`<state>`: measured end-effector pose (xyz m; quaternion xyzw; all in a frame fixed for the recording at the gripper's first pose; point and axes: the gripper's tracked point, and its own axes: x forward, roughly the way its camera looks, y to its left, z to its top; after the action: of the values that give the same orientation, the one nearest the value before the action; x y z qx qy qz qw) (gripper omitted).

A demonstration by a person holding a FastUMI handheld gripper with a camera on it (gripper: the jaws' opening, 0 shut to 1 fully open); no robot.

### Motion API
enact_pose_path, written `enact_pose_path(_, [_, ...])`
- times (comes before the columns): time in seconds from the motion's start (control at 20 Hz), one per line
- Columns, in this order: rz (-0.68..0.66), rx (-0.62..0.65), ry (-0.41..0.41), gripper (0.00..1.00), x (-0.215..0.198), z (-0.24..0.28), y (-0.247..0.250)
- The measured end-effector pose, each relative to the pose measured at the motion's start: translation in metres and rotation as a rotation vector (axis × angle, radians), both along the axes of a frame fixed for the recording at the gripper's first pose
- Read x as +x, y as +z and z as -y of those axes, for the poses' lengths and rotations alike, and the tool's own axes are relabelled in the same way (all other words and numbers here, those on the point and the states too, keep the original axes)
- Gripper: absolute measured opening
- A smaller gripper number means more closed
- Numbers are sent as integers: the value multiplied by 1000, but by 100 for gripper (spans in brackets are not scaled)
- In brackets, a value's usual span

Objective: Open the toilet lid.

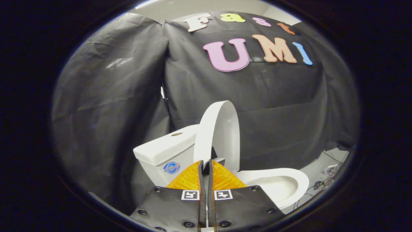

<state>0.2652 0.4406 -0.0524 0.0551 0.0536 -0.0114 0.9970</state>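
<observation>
We see a glossy white toilet lid (222, 132) standing up, with the white tank (164, 149) beside it carrying a small round blue emblem (171, 168) (too small for us to make out). The bowl (283, 183) is white as well. Our gripper (206, 162) has orange ribbed fingers (188, 178), nearly together, on black plates bearing black-and-white square markers (190, 195).

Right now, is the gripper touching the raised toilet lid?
Cannot tell. In the gripper view the gripper, closed to a thin slit, overlaps the lower edge of the upright lid; no gap or contact shows plainly.
</observation>
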Motion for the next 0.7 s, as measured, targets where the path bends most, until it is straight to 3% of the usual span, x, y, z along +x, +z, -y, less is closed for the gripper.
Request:
enact_pose_path(0.45, [-22, -56, 127, 3, 25, -52, -7])
enact_pose_path(0.7, [-20, -47, 147, 3, 34, -66, -9])
